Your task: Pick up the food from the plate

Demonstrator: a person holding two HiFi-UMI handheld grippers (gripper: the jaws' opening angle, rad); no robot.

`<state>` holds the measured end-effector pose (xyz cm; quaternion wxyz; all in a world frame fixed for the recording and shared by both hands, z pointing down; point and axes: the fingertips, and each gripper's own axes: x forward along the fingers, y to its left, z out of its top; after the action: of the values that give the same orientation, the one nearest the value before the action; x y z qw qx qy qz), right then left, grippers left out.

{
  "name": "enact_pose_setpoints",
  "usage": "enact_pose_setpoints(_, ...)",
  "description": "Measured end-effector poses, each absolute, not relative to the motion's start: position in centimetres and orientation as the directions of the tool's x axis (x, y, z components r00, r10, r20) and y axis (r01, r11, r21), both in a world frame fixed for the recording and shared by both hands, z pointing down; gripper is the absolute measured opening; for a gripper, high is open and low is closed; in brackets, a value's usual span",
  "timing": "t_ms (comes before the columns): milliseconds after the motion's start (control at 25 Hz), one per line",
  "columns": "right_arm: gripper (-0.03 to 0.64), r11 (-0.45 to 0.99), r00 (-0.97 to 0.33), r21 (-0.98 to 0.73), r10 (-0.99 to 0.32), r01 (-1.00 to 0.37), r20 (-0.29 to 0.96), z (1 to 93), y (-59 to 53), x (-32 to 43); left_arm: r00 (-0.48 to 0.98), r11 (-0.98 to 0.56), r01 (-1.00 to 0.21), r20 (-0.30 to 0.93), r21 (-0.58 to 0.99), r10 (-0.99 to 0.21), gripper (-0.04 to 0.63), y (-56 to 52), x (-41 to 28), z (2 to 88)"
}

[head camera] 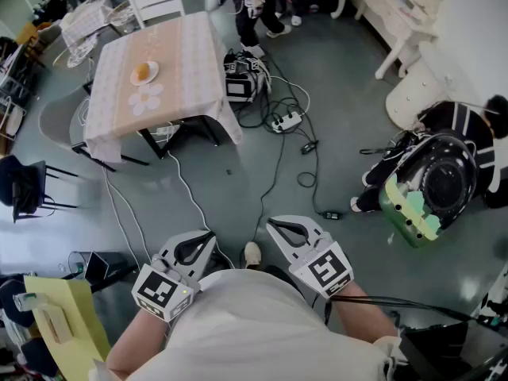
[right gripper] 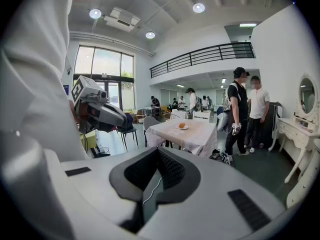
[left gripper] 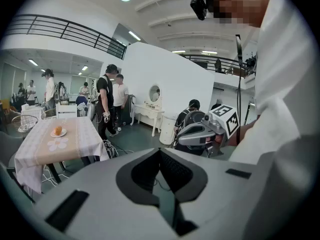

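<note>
The left tongs (head camera: 211,235) and right tongs (head camera: 270,222) are both closed and empty, close to the person's body, while the food (head camera: 143,71) sits on its plate (head camera: 153,77) on the surface (head camera: 186,58) well apart, so approach and pickup look not yet begun.

The left tongs (head camera: 211,234) and right tongs (head camera: 270,224) are moulded light-grey plastic, matt and smooth. Their dark inner pads (left gripper: 173,172) look finely ribbed and rubbery. The marker cube (head camera: 163,290) on each carries flat black-and-white print. The tablecloth (head camera: 186,54) is a pale checked fabric, soft and matt, hanging in folds. The plate (head camera: 153,75) is white and smooth, and the food (head camera: 143,71) on it has a dull orange-brown crust. The floor (head camera: 238,181) is smooth and grey with a faint sheen.
</note>
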<state>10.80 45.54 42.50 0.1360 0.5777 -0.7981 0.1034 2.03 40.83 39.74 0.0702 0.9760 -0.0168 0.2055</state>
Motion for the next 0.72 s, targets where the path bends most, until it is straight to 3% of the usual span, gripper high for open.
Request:
enact_pose_setpoints(160,0.011,0.263,-0.250,-0.012,-0.900,-0.965,0.357,42.8,44.9,10.8,0.919,-0.989,-0.037,0.395,0.142,0.022,0.008,39.5,2.4,39.9)
enact_pose_setpoints(720,0.014,0.315,-0.316,-0.067,-0.866,-0.947,0.388,44.3,39.7,9.5,0.912,-0.985,-0.100,0.409,0.141,-0.034,0.008,35.1,0.3,40.5)
